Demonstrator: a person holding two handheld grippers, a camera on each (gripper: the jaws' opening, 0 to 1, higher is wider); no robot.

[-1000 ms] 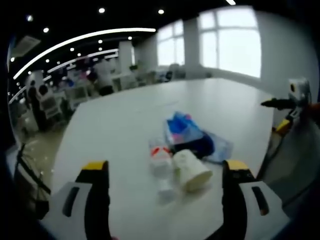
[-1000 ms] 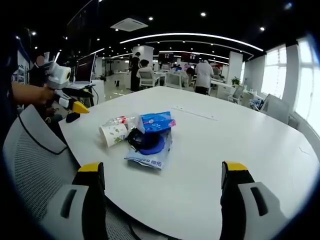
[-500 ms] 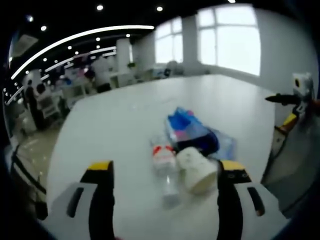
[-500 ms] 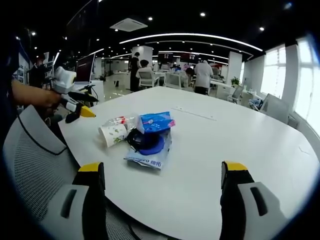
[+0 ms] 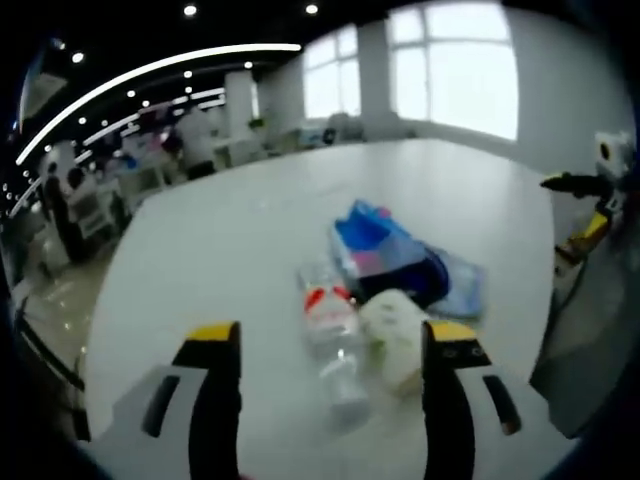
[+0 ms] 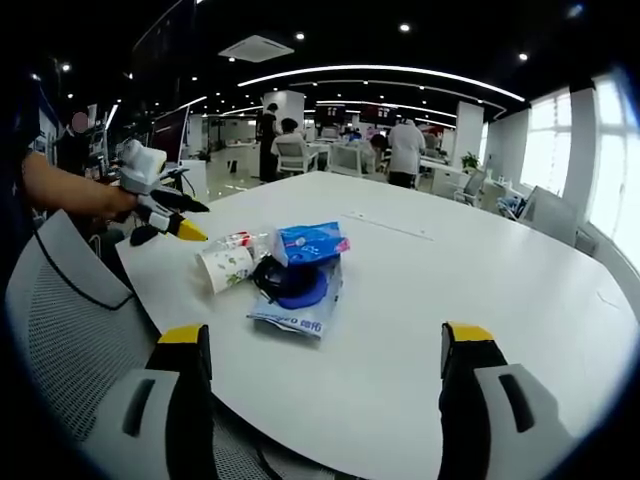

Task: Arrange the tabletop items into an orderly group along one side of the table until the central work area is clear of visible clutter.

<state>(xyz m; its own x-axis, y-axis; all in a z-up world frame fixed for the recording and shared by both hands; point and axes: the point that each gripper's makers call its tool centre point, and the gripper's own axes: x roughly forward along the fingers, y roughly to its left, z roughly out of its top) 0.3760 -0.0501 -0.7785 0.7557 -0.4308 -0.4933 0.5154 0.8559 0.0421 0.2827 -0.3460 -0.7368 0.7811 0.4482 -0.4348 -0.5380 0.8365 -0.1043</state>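
My left tongs stand wide open above the white worktop, their yellow-tipped jaws framing the near end of a small heap of clutter. Between those jaws lie a clear plastic bottle on its side, with a red-and-white label, and just beside it, touching, a tipped-over paper cup. Beyond the two sits a blue packet on top of a dark blue round thing, and a clear plastic bag lies under that pile. Nothing is gripped; the jaws are apart from both bottle and cup.

My right tongs are also spread open and hold nothing, poised above the near edge of the worktop, well apart from the heap. In the right gripper view the same group sits toward the left of the table: the paper cup with its mouth facing left, the bottle behind it, the blue packet resting on the dark blue round thing, and the plastic bag with printing beneath. My left tongs come in from the left there, held in my hand, their yellow tips near the cup. A mesh chair back stands at the worktop's near left edge. Beyond the worktop lies an open office with people and chairs.
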